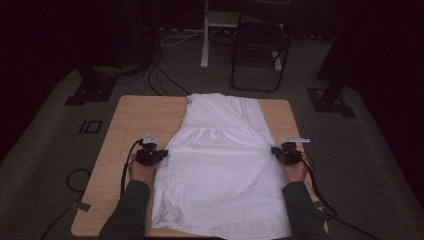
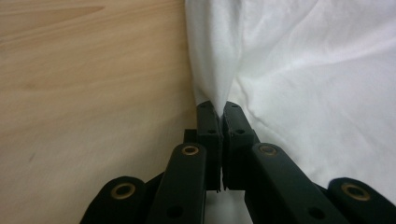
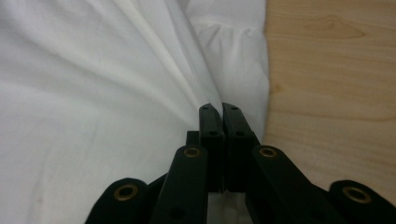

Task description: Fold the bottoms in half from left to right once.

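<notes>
At the far left of the high view the room is dim: grey carpet (image 1: 40,150) with a small dark square marking (image 1: 92,126), the black foot of a stand (image 1: 92,90) and loose cables (image 1: 155,75) trailing over the floor. The light wooden table (image 1: 135,120) begins just right of that, its bare grain showing along the left edge and at the far corners. The left gripper (image 1: 163,155) rests on the tabletop at the cloth's left edge, the person's hand and dark sleeve (image 1: 127,210) behind it; in the left gripper view its jaws are pressed together with a pinch of the white garment's (image 1: 220,165) edge caught between the tips (image 2: 219,109), folds fanning out from the pinch. The garment lies spread flat down the middle of the table, its narrower part toward the far edge, a gathered seam across it, and its wide hem at the near edge. At the cloth's right edge the right gripper (image 1: 274,150) is likewise closed tight on a tuck of the fabric, as the right gripper view shows (image 3: 220,108), with bare wood just beside it. Behind the table stand a white post (image 1: 205,40) and a black folding chair (image 1: 260,45); at the far right, another dark stand foot (image 1: 332,100) on the carpet.
</notes>
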{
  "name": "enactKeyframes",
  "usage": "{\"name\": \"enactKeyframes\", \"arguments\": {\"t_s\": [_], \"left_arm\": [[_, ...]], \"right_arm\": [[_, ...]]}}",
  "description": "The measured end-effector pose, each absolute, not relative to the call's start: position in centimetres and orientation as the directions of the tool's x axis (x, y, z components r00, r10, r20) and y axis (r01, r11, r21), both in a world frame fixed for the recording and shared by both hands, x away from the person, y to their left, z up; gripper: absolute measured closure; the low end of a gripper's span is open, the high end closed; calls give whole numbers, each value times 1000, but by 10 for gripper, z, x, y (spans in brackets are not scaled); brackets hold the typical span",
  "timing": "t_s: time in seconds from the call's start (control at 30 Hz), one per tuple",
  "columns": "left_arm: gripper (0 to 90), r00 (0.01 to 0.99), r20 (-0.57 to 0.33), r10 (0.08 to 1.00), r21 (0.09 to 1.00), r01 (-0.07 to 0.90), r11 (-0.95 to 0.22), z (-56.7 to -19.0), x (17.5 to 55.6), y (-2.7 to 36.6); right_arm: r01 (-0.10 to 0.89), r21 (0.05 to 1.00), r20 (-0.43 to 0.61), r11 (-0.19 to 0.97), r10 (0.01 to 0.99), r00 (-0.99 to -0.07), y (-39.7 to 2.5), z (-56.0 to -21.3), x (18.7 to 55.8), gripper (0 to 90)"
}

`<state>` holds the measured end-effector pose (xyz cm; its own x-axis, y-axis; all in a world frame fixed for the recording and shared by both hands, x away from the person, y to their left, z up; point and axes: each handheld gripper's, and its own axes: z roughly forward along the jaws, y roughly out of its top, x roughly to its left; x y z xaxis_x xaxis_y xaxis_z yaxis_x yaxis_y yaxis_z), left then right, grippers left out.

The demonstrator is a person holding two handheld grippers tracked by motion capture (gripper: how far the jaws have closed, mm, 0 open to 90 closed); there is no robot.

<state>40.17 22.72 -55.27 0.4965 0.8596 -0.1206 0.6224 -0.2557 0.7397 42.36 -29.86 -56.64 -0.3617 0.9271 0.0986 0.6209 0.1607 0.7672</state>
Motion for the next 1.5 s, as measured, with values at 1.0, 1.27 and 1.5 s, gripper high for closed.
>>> {"name": "enactKeyframes", "arguments": {"t_s": [1.0,1.27,1.5], "left_arm": [[529,516,-112,849,789,566,-240,-541,326,256],[508,525,-113,844,772,581,-258,-541,354,242],[501,534,-119,837,758,593,-271,-546,360,231]], "right_arm": [[556,800,119,226,849,-516,-283,-543,350,524],[548,797,116,254,826,-551,-250,-535,400,561],[582,747,118,322,797,-593,-220,-543,435,525]]}}
